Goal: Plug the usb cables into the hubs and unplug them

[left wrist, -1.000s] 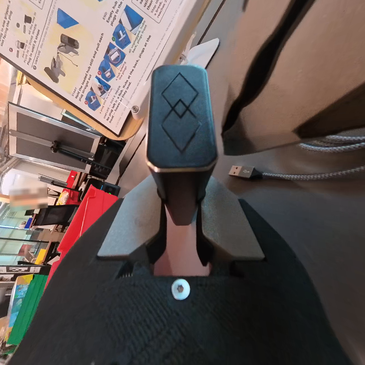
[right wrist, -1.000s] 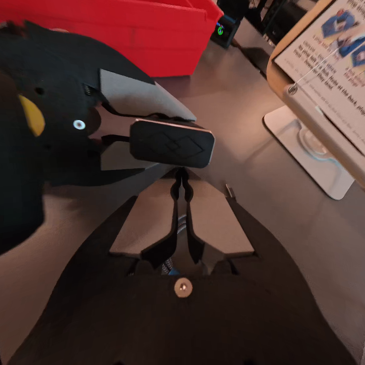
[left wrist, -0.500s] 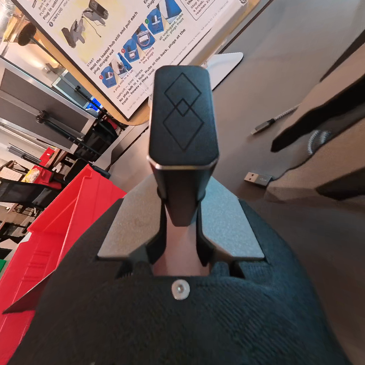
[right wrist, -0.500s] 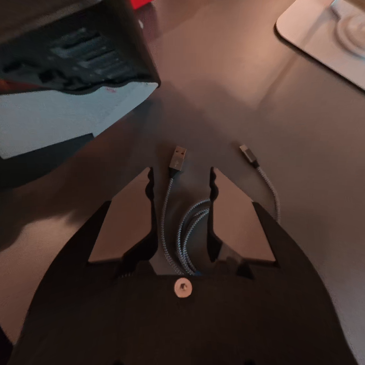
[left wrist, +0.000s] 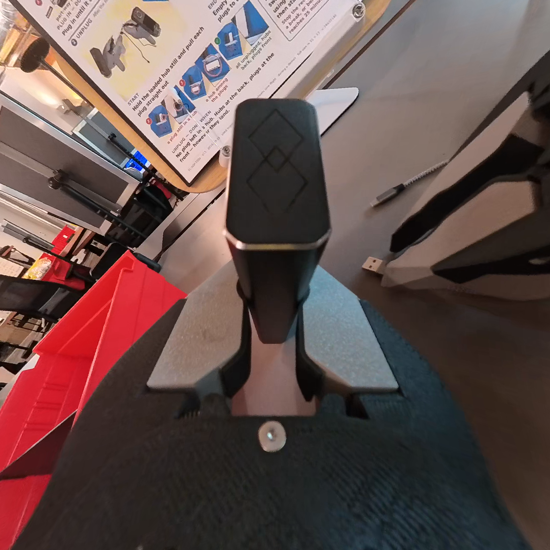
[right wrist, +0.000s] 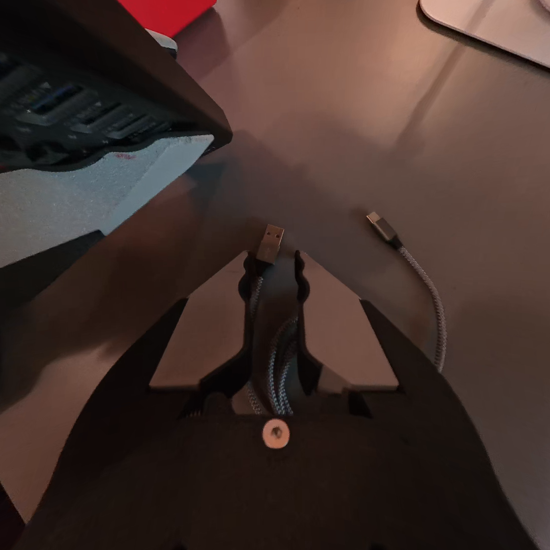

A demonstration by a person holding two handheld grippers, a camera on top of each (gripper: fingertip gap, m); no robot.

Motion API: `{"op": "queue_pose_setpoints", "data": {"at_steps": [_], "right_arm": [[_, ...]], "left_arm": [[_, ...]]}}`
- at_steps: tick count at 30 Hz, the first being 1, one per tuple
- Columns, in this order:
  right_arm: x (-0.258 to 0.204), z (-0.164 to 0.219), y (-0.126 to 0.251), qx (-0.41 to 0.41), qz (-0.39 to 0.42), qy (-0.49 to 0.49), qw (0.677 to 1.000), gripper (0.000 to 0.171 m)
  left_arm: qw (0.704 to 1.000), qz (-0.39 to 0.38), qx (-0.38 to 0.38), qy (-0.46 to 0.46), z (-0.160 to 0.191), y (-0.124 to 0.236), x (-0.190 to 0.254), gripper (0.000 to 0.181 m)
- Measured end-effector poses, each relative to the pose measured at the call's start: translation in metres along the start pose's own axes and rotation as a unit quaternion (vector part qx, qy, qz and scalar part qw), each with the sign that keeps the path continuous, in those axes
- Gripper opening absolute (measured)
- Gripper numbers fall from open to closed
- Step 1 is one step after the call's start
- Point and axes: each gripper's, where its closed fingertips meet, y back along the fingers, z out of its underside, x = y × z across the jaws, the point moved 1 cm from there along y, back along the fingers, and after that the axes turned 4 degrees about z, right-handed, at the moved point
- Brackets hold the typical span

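So I'm clamping the dark rounded-edge hub (left wrist: pixel 278 190) in my left gripper (left wrist: pixel 272 300) while my half-open, empty right gripper (right wrist: pixel 272 256) is straddling the braided grey USB-A cable's plug (right wrist: pixel 270 242); next I'm pinching its shell squarely.

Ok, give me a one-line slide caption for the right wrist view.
Right tongs open over the USB-A plug on the grey table, USB-C plug lying alongside.

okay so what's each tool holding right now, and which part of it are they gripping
The left tool is shut on the black hub, gripping its lower, near end. The right tool is open, straddling the cable's USB-A plug on the table, holding nothing.
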Motion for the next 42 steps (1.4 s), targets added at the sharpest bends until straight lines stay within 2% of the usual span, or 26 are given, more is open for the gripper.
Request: {"op": "queue_pose_setpoints", "data": {"at_steps": [5, 9, 21, 27, 31, 35, 40, 42], "right_arm": [[-0.003, 0.000, -0.001, 0.001, 0.002, 0.006, 1.000, 0.025], [-0.004, 0.001, 0.000, 0.001, -0.020, -0.005, 1.000, 0.014], [-0.009, 0.003, 0.002, 0.001, -0.027, 0.006, 1.000, 0.013], [-0.024, -0.004, 0.006, 0.013, -0.058, 0.042, 0.997, 0.012], [-0.032, -0.020, 0.029, 0.067, -0.045, 0.132, 0.988, 0.011], [-0.036, -0.031, 0.067, 0.088, -0.027, 0.215, 0.972, 0.011], [-0.052, -0.050, 0.116, 0.084, -0.045, 0.242, 0.966, 0.011], [-0.060, -0.050, 0.122, 0.064, -0.069, 0.234, 0.968, 0.011]], "left_arm": [[1.000, 0.001, 0.000, -0.007, -0.001, 0.000, 0.002, 0.028], [1.000, 0.002, 0.001, -0.005, -0.001, 0.000, 0.002, 0.028], [1.000, 0.003, 0.002, -0.005, -0.001, 0.000, 0.002, 0.028], [1.000, 0.004, 0.002, -0.008, -0.001, 0.001, 0.003, 0.028], [1.000, 0.019, -0.002, 0.021, 0.000, 0.006, -0.001, 0.027], [0.995, 0.093, -0.044, 0.018, -0.010, 0.022, 0.006, 0.027], [0.977, 0.185, -0.062, 0.084, -0.013, 0.032, 0.012, 0.026], [0.976, 0.187, -0.081, 0.082, -0.005, 0.033, 0.011, 0.026]]}}
